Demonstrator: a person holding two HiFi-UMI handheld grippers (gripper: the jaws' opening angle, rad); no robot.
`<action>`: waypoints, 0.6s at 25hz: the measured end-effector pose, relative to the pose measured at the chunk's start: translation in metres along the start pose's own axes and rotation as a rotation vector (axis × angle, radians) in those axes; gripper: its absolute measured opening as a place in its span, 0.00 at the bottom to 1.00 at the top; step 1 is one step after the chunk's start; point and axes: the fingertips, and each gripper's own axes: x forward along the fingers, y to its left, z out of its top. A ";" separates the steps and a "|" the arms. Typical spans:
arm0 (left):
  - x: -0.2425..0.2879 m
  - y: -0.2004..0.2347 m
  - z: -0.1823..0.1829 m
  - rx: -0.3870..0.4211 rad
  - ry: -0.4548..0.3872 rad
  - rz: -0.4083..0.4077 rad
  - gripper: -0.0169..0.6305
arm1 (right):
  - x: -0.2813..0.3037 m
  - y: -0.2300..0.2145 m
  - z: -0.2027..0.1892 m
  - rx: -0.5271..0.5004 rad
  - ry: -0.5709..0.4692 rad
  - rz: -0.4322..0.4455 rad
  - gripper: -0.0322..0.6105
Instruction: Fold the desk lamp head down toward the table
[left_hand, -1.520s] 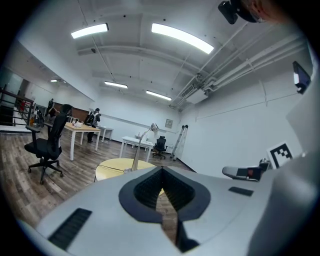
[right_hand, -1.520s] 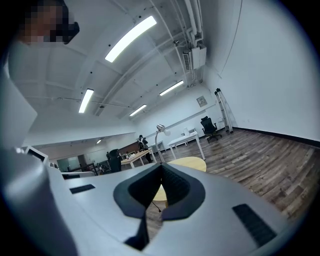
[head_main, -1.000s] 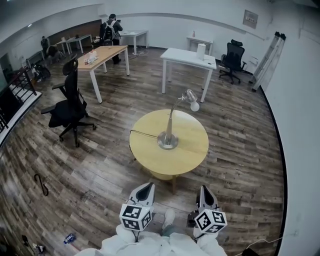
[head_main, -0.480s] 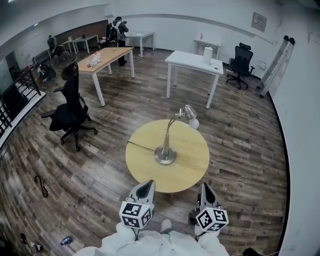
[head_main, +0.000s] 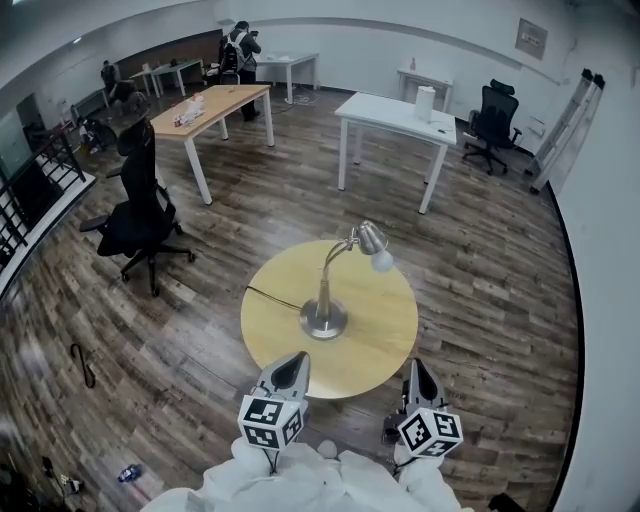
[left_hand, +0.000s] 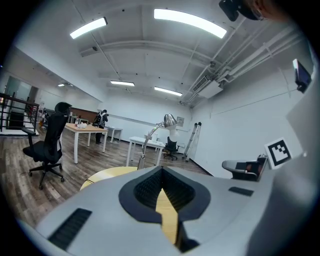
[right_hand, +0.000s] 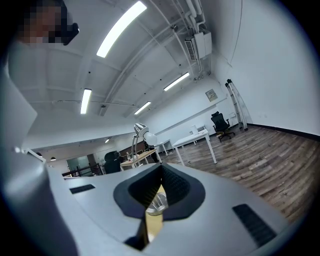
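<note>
Head view: desk lamp (head_main: 325, 298) upright at the middle of the round tabletop (head_main: 385, 325), lamp head (head_main: 372, 240) raised on its curved neck. Pressed together, pinching nothing: left claw (head_main: 292, 365) and right claw (head_main: 418, 369), at the tabletop's near edge, short of the lamp.

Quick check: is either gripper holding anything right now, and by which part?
Nothing is held. The left gripper and right gripper are both shut and empty, short of the desk lamp on the round table.

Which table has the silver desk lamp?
The round yellow table nearest the camera; silver desk lamp stands on it. Rectangular wood-top table and white table behind are lampless.
</note>
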 end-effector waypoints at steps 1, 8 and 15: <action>0.003 0.002 0.000 0.001 0.006 0.007 0.03 | 0.005 -0.002 0.000 0.006 0.001 0.001 0.07; 0.031 0.030 -0.001 -0.002 0.032 0.050 0.03 | 0.045 -0.011 -0.012 0.038 0.030 0.006 0.07; 0.070 0.053 0.015 -0.008 0.028 0.035 0.03 | 0.087 -0.014 0.002 0.033 0.010 -0.015 0.07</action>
